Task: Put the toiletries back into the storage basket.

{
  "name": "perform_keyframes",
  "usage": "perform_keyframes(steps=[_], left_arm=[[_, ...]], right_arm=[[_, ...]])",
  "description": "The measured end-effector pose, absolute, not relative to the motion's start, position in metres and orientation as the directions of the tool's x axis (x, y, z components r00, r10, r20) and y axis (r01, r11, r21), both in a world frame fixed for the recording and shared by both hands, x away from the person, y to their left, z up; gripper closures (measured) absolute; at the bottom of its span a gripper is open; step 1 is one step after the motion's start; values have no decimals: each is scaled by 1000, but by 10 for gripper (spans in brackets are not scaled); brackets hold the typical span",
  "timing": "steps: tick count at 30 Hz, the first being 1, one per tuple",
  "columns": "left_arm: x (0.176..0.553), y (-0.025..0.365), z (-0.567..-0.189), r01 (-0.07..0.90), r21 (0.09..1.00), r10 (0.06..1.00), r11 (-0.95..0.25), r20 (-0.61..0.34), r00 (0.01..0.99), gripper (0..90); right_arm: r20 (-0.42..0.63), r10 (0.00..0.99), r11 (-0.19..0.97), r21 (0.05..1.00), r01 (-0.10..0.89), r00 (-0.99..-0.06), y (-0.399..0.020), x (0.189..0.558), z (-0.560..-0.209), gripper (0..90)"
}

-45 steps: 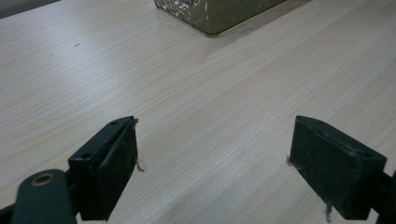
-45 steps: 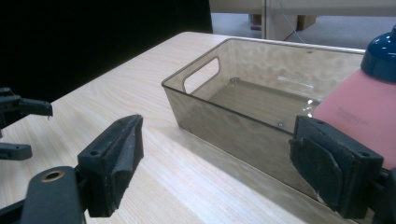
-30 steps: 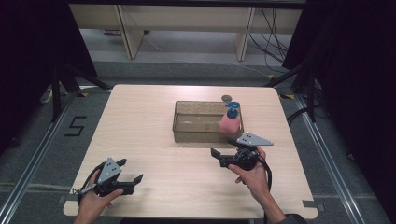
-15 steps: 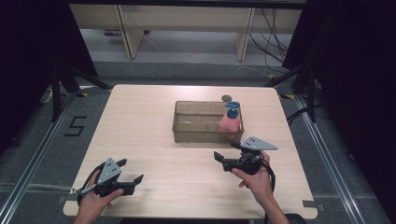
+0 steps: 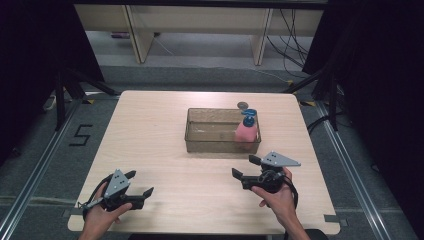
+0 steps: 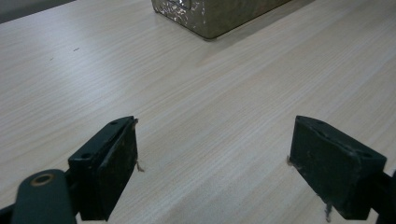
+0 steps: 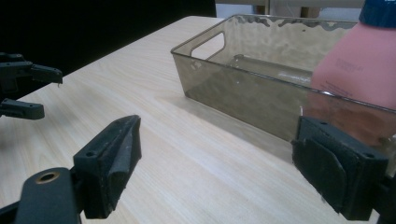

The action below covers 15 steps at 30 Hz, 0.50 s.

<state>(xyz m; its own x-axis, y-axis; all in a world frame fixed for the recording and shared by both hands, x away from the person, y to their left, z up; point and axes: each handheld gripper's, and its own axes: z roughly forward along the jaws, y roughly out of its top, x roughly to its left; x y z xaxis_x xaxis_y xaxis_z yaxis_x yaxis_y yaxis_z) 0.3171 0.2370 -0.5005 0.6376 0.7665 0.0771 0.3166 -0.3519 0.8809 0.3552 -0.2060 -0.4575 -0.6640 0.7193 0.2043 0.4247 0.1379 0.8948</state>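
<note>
A clear brownish bin (image 5: 210,142) stands in the middle of the table. A pink bottle with a blue cap (image 5: 246,131) stands upright in its right end. My right gripper (image 5: 244,166) is open, held just in front of the bin's right half and aimed left. In the right gripper view the gripper (image 7: 215,158) has nothing between its jaws; the bin (image 7: 243,93) and the pink bottle (image 7: 359,70) lie ahead of it. My left gripper (image 5: 141,183) is open at the table's near left. Its own view shows the gripper (image 6: 215,158) over bare wood, with a corner of the bin (image 6: 210,16) far ahead.
A small dark round object (image 5: 243,105) lies on the table just behind the bin. The wooden table (image 5: 150,130) has open surface on its left half and along its front. Dark floor and stands surround the table.
My right gripper has drawn back a little from the bin toward the table's near edge. The left gripper has stayed where it was.
</note>
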Motion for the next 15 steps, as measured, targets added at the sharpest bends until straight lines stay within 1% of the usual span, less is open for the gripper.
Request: perform_keyframes(steps=[1,3,4,6,7,8,9,11,12,13,14,15], left_arm=[[317,237,-501,318,881,767,-350,75,637,148],[317,237,-501,316,881,767,-351,77,637,148],[317,237,-500,315,882,767,-351,78,637,148],[317,237,-500,316,882,767,-349,76,637,148],[317,237,-500,315,882,767,-349,76,637,148],[317,237,-501,316,882,767,-348,74,637,148],[317,237,-501,317,882,767,-348,74,637,148],[317,237,-501,317,882,768,-348,74,637,148],[317,237,-501,318,882,768,-349,74,636,148],[317,237,-501,319,881,768,-349,73,636,148],[317,237,-501,320,881,768,-347,71,636,148],[317,237,-501,319,882,768,-348,73,636,148]], right_arm=[[191,711,148,900,410,-676,-207,356,-458,165],[213,710,140,892,430,-671,-207,353,-458,165],[189,705,153,901,407,-684,-208,354,-458,165],[213,705,139,894,426,-677,-208,351,-459,165],[183,708,158,900,405,-682,-209,352,-459,165],[189,703,157,899,409,-686,-209,351,-460,165],[215,707,144,889,435,-674,-209,348,-460,165],[185,704,164,897,410,-686,-210,349,-461,164],[208,708,148,890,430,-674,-210,346,-460,163],[165,709,167,905,391,-686,-212,347,-461,164],[213,706,146,890,433,-675,-210,344,-461,163],[188,705,159,897,411,-683,-211,345,-462,163]])
